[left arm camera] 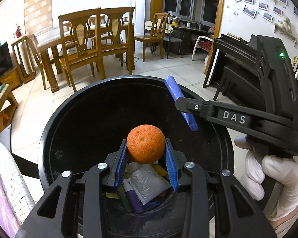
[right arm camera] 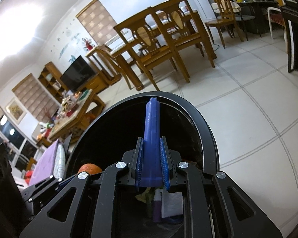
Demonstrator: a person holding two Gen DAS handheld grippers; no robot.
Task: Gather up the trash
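Your left gripper [left arm camera: 146,154] is pinching one orange [left arm camera: 146,143] between its two blue pads [left arm camera: 171,168]. The orange hangs just over the open mouth of the black trash bin [left arm camera: 49,138], which stands on the tiled floor [left arm camera: 159,67].

Your right gripper [right arm camera: 152,158] is pinching one long blue wrapper [right arm camera: 152,127]. The wrapper sticks out past the fingertips and also hangs over the bin [right arm camera: 206,130].

The left view shows things the right view does not. You can see your right gripper from the side [left arm camera: 185,107], with the blue wrapper [left arm camera: 178,103] sticking out above and below its fingers. You can see your right hand [left arm camera: 272,176] in a white glove on the handle. You can also look deep into the bin and see the trash at the bottom: one silver packet [left arm camera: 149,184], one purple tube [left arm camera: 134,200], and some yellow and green bits you cannot count.

The right view shows only the top of the orange [right arm camera: 89,168], peeking up at the lower left. It also shows a low bench [right arm camera: 73,115] crowded with small things, and one dark TV [right arm camera: 77,73] by the wall.

Both views show the wooden dining table with its chairs [left arm camera: 85,45] across the floor.
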